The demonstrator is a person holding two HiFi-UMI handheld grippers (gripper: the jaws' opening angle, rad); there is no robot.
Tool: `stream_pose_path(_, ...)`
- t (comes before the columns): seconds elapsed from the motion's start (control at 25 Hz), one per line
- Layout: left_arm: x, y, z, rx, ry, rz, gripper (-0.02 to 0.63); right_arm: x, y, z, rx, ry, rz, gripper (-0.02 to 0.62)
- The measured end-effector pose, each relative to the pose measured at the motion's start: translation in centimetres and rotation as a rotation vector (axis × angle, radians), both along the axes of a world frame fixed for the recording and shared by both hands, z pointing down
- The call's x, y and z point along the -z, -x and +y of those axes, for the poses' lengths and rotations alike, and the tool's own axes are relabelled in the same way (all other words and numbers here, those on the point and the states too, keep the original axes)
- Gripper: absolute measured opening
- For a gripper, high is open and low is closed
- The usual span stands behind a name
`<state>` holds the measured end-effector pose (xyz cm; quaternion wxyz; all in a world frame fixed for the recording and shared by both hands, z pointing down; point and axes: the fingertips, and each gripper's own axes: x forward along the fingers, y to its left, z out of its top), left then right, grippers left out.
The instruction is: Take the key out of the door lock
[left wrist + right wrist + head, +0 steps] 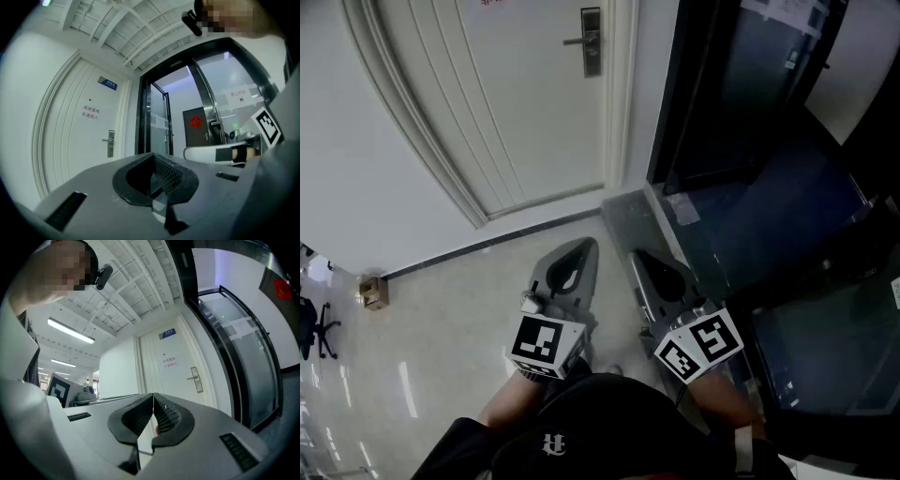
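A white door point(487, 103) stands shut some way ahead. Its metal lock plate with a lever handle point(591, 41) is on the door's right side and also shows as the lock plate point(110, 143) and the lock plate point(196, 379). A key is too small to make out in any view. My left gripper point(579, 251) and right gripper point(649, 261) are held low, side by side near the person's body, well short of the door. The left gripper's jaws point(153, 159) are shut with nothing between them, and so are the right gripper's jaws point(153, 398).
Dark glass doors in black frames point(750, 122) fill the right side, next to the white door. A small brown box point(372, 292) sits on the pale floor by the left wall. An office chair point(313, 328) shows at the left edge. A blue sign point(108, 84) hangs high on the door.
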<state>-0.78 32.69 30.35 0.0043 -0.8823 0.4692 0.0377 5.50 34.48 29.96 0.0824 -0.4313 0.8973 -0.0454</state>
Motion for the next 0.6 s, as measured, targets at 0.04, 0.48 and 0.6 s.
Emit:
stream_pose_path(0.04, -0.1, 0.0, -0.3, -0.002, 0.000, 0.000, 0.006, -0.2, 0.1, -0.3, 0.001, 0.003, -0.002, 0.015)
stream_pose_path(0.48, -0.9, 2.2, -9.8, -0.008, 0.018, 0.015, 0.006, -1.1, 2.7, -9.7, 0.007, 0.027, -0.003, 0.015)
stream_pose_path(0.6, -1.4, 3.0, -14.2, -0.015, 0.023, 0.013, 0.006, -1.7, 3.5, -13.9, -0.004, 0.039, 0.002, 0.015)
